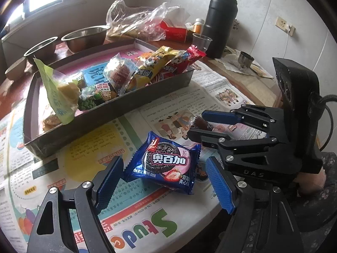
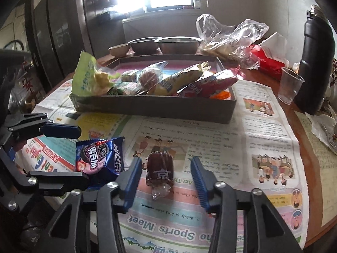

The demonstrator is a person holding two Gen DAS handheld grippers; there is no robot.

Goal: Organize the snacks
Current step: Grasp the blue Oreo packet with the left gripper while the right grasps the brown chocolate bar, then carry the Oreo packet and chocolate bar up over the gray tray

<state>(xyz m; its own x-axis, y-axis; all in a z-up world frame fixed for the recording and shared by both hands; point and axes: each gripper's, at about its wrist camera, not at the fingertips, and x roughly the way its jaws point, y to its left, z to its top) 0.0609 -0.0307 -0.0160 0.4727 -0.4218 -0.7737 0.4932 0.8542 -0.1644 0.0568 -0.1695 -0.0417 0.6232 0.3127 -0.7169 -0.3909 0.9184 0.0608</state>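
Observation:
A blue Oreo packet (image 1: 166, 164) lies on the newspaper, between the fingers of my left gripper (image 1: 164, 159), which is open and straddles it with its blue pads (image 1: 219, 187) beside the packet's ends. A dark red candy in clear wrap (image 2: 160, 170) lies between the fingers of my right gripper (image 2: 166, 160), also open, with a gap on each side. Behind both stands a dark grey tray (image 1: 126, 109) with several snack packets leaning in it. The right wrist view shows the left gripper (image 2: 82, 154) around the Oreo packet (image 2: 99, 158), left of the candy.
Newspaper (image 2: 252, 139) covers the round table. Behind the tray (image 2: 158, 109) stand metal bowls (image 1: 84, 35), a clear plastic bag (image 1: 139, 21) and a red tissue box (image 1: 174, 31). A clear cup (image 2: 290, 86) and a black flask (image 2: 316, 63) stand at the right.

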